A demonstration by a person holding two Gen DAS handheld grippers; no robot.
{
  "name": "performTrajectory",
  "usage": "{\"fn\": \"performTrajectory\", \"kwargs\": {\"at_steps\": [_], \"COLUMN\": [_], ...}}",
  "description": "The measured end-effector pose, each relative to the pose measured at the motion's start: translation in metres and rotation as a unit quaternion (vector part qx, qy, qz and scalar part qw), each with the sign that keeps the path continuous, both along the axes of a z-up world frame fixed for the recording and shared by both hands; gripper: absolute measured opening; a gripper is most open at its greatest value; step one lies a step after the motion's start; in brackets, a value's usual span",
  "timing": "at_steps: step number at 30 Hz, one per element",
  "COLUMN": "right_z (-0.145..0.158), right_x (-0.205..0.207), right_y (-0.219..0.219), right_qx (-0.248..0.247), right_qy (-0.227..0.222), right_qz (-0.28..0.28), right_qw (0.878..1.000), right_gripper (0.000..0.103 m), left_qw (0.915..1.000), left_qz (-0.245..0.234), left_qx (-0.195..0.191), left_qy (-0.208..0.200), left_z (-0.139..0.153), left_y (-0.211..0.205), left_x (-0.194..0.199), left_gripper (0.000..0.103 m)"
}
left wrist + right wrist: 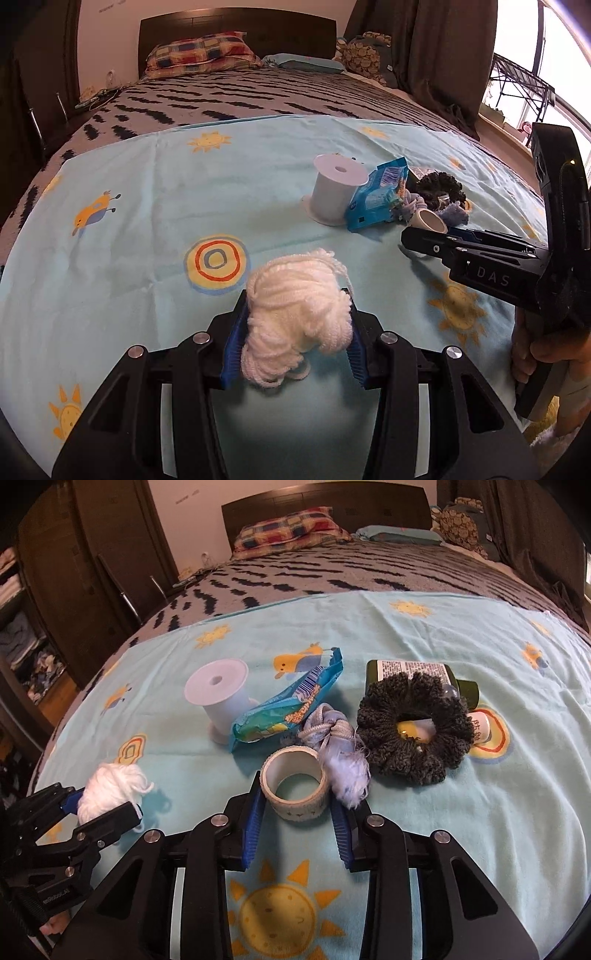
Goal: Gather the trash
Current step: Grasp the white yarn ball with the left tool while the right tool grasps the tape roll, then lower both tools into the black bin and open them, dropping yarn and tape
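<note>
Left gripper (pixel 295 336): closed on a bundle of white yarn (pixel 295 317), blue pads pressing both sides so the soft loops stay bunched and do not trail.
White yarn, place: in the left jaws, just above the sun-print sheet (pixel 147 192), left of the other clutter.
Empty spool (pixel 221 698): upright on the sheet, untouched, beside the wrapper.
Blue wrapper (pixel 284 709): crumpled, leaning by the spool, likely trash awaiting pickup.
Right gripper (pixel 295 812): jaws narrowed around a tape roll (pixel 294 788); the left pad touches its wall, the right pad sits just beside it, so the grip is not yet firm.
Tape roll, place: flat on the sheet, hole up, which lets the fingers straddle its wall.
Pale blue cord tangle (pixel 340 753): touching the roll's right side; it may snag.
Dark scrunchie (pixel 413 727): lies over a green bottle (pixel 406 672), farther right.
</note>
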State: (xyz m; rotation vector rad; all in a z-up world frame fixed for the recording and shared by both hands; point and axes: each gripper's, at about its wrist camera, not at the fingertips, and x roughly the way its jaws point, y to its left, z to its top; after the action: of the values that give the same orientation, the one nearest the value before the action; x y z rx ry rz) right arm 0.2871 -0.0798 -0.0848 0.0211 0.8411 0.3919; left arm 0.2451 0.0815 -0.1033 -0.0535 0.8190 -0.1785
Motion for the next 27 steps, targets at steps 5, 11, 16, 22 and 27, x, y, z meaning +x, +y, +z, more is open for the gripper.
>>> {"fn": "performTrajectory", "kwargs": {"at_steps": [5, 11, 16, 22, 27], "right_z": [0.015, 0.026, 0.036, 0.043, 0.036], "right_x": [-0.031, -0.075, -0.119, -0.167, -0.199], "right_y": [-0.004, -0.030, -0.056, -0.085, -0.108], "right_qx": [-0.018, -0.014, -0.009, -0.011, -0.009], "right_qy": [-0.029, -0.036, -0.047, -0.062, -0.061], "right_qz": [0.013, 0.010, 0.005, -0.006, -0.019], "right_qw": [0.999, 0.999, 0.999, 0.998, 0.998], "right_gripper": [0.034, 0.034, 0.034, 0.034, 0.034], "left_qw": [1.0000, 0.9996, 0.9992, 0.9976, 0.9964], "left_qz": [-0.001, -0.016, -0.030, -0.058, -0.078], "left_qx": [-0.004, -0.019, -0.019, -0.023, -0.024], "left_qy": [-0.005, -0.011, -0.017, -0.028, -0.023], "left_z": [0.005, 0.012, 0.017, 0.026, 0.022], "left_y": [-0.007, -0.025, -0.046, -0.074, -0.093], "left_x": [-0.021, -0.062, -0.097, -0.140, -0.170], "left_gripper": [0.044, 0.044, 0.044, 0.044, 0.044]}}
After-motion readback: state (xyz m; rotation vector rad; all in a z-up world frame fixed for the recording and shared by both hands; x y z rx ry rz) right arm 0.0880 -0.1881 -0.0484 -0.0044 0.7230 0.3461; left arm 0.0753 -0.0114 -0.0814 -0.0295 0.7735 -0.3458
